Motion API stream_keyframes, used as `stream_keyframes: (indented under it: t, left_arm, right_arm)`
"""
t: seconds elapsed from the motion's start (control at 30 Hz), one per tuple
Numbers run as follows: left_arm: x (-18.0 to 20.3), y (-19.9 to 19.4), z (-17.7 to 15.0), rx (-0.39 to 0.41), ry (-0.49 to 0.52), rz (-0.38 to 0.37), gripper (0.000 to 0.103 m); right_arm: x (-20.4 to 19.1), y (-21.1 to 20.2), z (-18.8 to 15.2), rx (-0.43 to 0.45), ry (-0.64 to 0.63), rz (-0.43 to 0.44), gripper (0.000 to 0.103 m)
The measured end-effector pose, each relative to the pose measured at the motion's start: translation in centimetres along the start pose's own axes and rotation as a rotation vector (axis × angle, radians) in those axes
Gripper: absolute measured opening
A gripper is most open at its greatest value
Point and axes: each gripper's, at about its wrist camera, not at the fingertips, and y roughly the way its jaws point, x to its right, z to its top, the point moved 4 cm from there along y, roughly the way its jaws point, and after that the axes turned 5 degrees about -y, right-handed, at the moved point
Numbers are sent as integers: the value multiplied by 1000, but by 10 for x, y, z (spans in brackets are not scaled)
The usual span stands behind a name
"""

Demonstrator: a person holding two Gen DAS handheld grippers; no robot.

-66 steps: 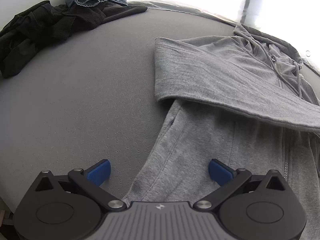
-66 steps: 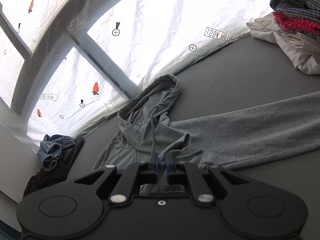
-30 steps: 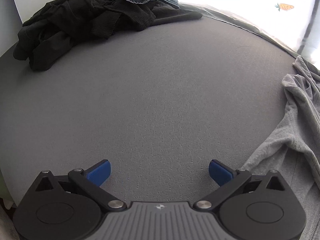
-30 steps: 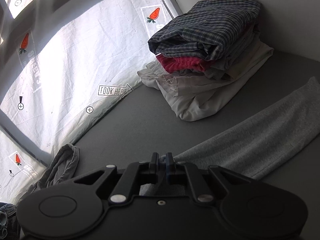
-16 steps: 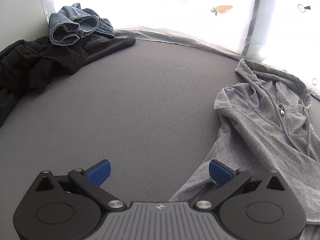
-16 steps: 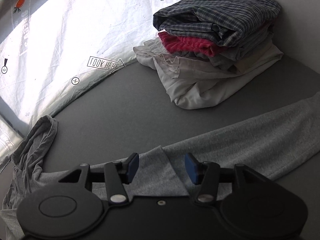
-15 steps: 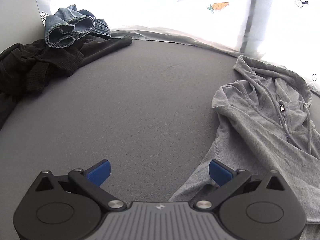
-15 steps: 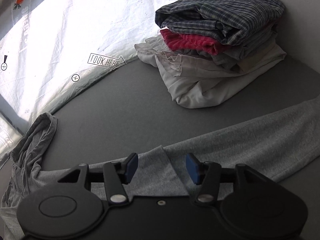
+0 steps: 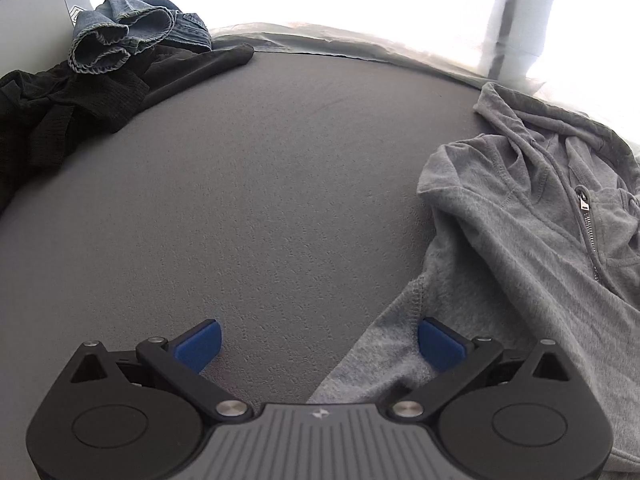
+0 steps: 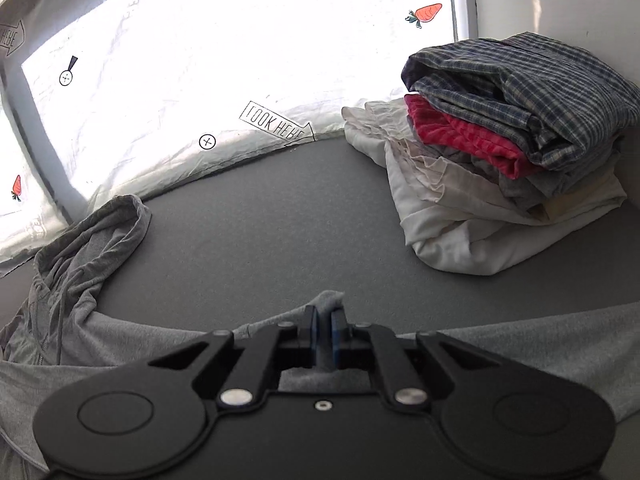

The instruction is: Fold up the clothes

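two hand-held grippers work the grey hoodie (image 9: 520, 240) lying on the worktop (image 9: 260, 200): the right hand-held gripper (image 10: 323, 330) pinches a fold of its sleeve, while the left hand-held gripper (image 9: 318, 344) is spread over the hoodie's left edge. judging by this, lift the sleeve evenly and lay it flat across the hoodie's body, avoiding bunching.

Both views are daylit from behind by a translucent white sheet (image 10: 168, 80) over the window, which is blown out to near pure white along the top of the left wrist view, so its printed marks are faint there. The light is soft and diffuse, leaving only weak shadows in the folds of the grey hoodie (image 9: 540, 240) and under the stacked clothes (image 10: 500, 168). Fisheye distortion bows the grey surface (image 9: 260, 200) and darkens the 4 corners; focus is sharp, with no motion blur.
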Motion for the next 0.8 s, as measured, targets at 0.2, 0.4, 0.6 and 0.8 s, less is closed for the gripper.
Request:
stream_keyframes:
  t: [0.2, 0.4, 0.6, 0.8]
  left_arm:
    - [-1, -1, -2, 12, -8, -8, 103]
    - [8, -6, 6, 32, 24, -8, 103]
    - [19, -13, 15, 53, 64, -9, 98]
    - [48, -11, 23, 64, 115, -130, 21]
  right_arm:
    - [32, -5, 1, -1, 63, -72, 7]
    - [40, 22, -50, -148, 69, -124, 8]
    - [43, 25, -53, -120, 94, -123, 11]
    - [34, 21, -60, -49, 1, -136, 15]
